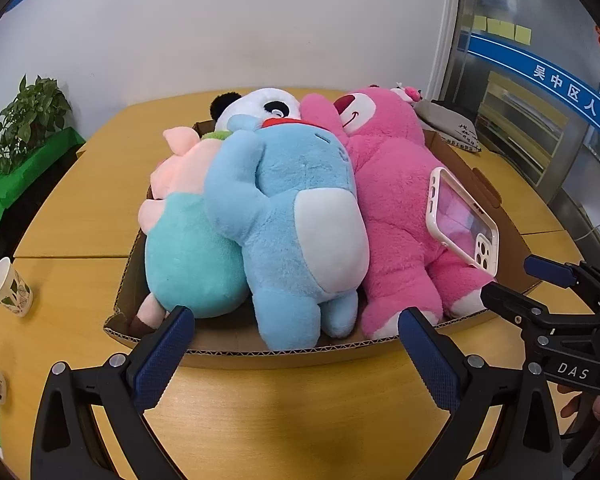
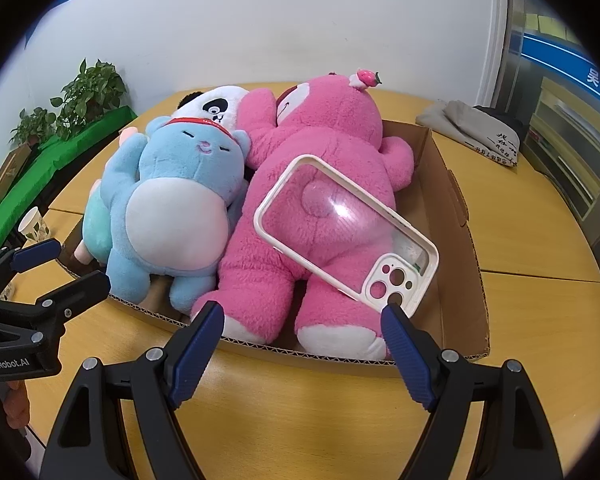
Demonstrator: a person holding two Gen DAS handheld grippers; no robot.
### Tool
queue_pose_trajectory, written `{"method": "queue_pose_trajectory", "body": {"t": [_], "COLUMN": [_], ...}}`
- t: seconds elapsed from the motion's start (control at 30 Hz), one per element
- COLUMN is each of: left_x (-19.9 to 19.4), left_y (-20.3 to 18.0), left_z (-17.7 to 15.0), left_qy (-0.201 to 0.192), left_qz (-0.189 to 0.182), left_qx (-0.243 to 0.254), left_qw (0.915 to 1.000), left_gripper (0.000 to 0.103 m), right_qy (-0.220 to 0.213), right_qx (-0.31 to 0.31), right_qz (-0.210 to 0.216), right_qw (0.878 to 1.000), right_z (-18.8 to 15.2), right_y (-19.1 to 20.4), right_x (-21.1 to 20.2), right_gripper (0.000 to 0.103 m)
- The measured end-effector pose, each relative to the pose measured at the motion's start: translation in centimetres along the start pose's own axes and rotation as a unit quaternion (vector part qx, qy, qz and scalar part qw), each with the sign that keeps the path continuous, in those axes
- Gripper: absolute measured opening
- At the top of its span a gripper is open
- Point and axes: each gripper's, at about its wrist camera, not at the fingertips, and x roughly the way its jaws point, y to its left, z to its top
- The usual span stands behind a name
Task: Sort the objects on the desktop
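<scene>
- Cardboard box (image 1: 496, 200) ahead of both tongs, packed with plush toys.
- Clear phone case (image 2: 346, 228) on pink bear (image 2: 320, 184), just beyond right gripper (image 2: 302, 322).
- Left gripper (image 1: 296, 326), right gripper: both released, empty.

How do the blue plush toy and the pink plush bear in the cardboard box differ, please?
The blue plush toy is smaller than the pink plush bear. The blue plush toy wears a red headband; the pink plush bear has a strawberry ornament on its head. A phone case rests on the pink plush bear, none on the blue plush toy. Both lie on their backs, side by side in the cardboard box.
</scene>
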Motion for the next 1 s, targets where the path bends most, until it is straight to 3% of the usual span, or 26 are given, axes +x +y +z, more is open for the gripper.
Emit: {"method": "queue_pose_trajectory", "body": {"t": [0.17, 0.37, 0.57, 0.7, 0.8, 0.9, 1.0], "left_x": [0.3, -0.2, -0.5, -0.5, -0.7, -1.1, -1.3], "left_y": [0.1, -0.3, -0.5, 0.9, 3.0, 5.8, 9.1], "left_z": [0.2, 0.0, 0.0, -0.4, -1.1, -2.1, -3.2], "left_qy": [0.009, -0.006, -0.016, -0.019, -0.028, -0.037, -0.039], "left_qz": [-0.008, -0.009, -0.035, -0.044, -0.041, -0.056, -0.055], "left_qx": [-0.001, 0.005, 0.015, 0.017, 0.024, 0.036, 0.049], "left_qw": [0.9999, 0.9999, 0.9992, 0.9987, 0.9985, 0.9971, 0.9965], "left_gripper": [0.103, 0.103, 0.103, 0.103, 0.103, 0.103, 0.103], "right_qy": [-0.003, -0.012, -0.012, -0.015, -0.041, -0.071, -0.066], "right_qx": [-0.001, 0.0, 0.008, 0.0, -0.016, -0.052, -0.072], "right_qz": [-0.002, -0.004, 0.001, 0.004, -0.004, 0.042, 0.078], "right_qw": [1.0, 1.0, 1.0, 1.0, 0.999, 0.995, 0.992], "right_z": [0.0, -0.3, -0.1, -0.3, -0.7, -1.0, -1.9], "right_y": [0.0, -0.3, -1.2, -1.4, -1.8, -2.8, -5.7], "right_x": [0.1, -0.5, -0.2, -0.3, -1.1, -2.0, -1.8], "right_gripper": [0.081, 0.081, 0.081, 0.081, 0.081, 0.081, 0.081]}}
